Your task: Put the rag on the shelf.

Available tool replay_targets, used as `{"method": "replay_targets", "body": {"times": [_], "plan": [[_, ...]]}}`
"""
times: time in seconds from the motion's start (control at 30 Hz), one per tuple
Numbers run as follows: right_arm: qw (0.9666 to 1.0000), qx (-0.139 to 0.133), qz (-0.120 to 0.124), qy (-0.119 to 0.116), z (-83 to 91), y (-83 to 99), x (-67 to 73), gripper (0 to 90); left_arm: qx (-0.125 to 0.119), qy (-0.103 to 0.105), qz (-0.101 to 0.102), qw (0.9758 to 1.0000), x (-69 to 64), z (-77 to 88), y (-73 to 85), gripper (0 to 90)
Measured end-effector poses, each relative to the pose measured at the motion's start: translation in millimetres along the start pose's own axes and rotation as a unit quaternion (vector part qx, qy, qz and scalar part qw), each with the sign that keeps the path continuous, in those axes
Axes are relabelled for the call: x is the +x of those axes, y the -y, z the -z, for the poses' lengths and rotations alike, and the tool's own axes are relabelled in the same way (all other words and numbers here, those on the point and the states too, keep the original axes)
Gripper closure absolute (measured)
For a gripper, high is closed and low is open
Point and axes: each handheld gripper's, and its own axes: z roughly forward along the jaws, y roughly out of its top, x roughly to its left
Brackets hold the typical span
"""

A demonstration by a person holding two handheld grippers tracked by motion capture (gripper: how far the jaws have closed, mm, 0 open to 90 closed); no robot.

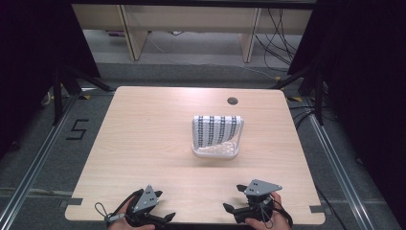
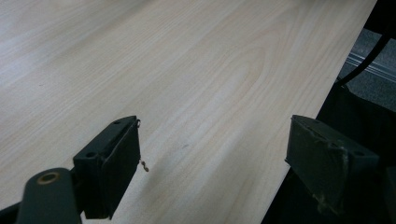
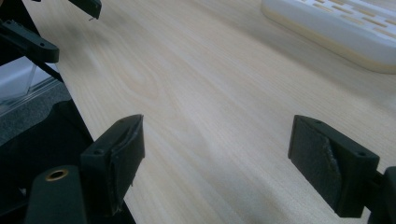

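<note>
A white slotted rack [image 1: 215, 152] stands at the middle of the light wooden table [image 1: 143, 139]. A black-and-white patterned cloth [image 1: 215, 130] hangs over its upright frame. My left gripper [image 1: 165, 205] lies at the table's front edge, left of centre, jaws open and pointing right with nothing between them [image 2: 215, 140]. At the front edge on the right, my right gripper [image 1: 232, 197] points left, also open and holding nothing [image 3: 217, 135]. The rack's base [image 3: 336, 32] shows at the top right of the right gripper view, and the left gripper's jaws [image 3: 88, 7] at its top left.
A round cable hole [image 1: 232, 100] sits near the table's far edge. Black stand legs [image 1: 62, 86] and cables [image 1: 306, 110] flank the table on the floor. A taped "5" [image 1: 76, 129] marks the floor at the left. Pale furniture [image 1: 134, 33] stands behind.
</note>
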Motion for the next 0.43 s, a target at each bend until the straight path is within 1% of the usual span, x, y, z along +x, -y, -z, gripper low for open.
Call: {"method": "replay_targets", "body": {"times": [0.03,0.07,0.13,0.17,0.2,0.23,0.27,0.3,0.33,0.37,0.4,0.43], "plan": [[1.0,0.0,0.002,0.001,0.1,0.0,-0.2,19.7,0.003,-0.001,-0.001,1.0,0.1,-0.1,-0.2,16.9],[1.0,0.001,0.001,0.0,-0.1,0.1,-0.1,19.6,-0.001,-0.001,0.001,1.0,-0.5,-0.7,0.0,16.9],[1.0,0.002,-0.001,-0.001,-0.2,0.2,-0.2,19.6,-0.001,0.002,0.003,1.0,-0.4,-1.1,0.3,16.9],[1.0,0.003,-0.001,-0.001,-0.3,0.3,-0.4,19.6,0.006,-0.001,-0.003,1.0,1.2,-1.1,0.5,16.9],[1.0,0.003,0.001,0.002,-0.2,0.5,-0.9,19.6,0.009,-0.005,0.004,0.9999,0.9,-1.4,1.0,16.9],[1.0,0.005,0.003,0.003,0.2,0.6,-1.5,19.6,0.004,-0.002,0.003,1.0,0.9,-1.8,0.8,16.9],[1.0,0.002,0.0,0.001,-0.2,0.9,-1.9,19.6,0.008,-0.005,0.001,1.0,1.9,-1.4,0.9,16.9],[1.0,0.005,0.002,-0.002,-0.2,1.1,-3.5,19.6,0.007,-0.003,0.011,0.9999,1.9,-2.0,1.6,16.9],[1.0,0.005,0.002,-0.002,-0.2,1.1,-3.5,19.6,0.007,-0.003,0.011,0.9999,1.9,-2.0,1.6,16.9],[1.0,0.004,0.001,-0.006,-0.7,1.2,-4.1,19.6,0.011,-0.004,0.004,0.9999,3.4,-1.8,1.8,16.9],[1.0,0.001,0.003,0.001,-0.7,1.6,-5.0,19.6,0.017,-0.008,0.003,0.9998,5.3,-2.0,2.4,16.9],[1.0,0.005,-0.002,0.002,0.2,1.6,-5.3,19.5,0.021,-0.007,0.0,0.9998,7.4,-2.0,2.8,16.9]]}}
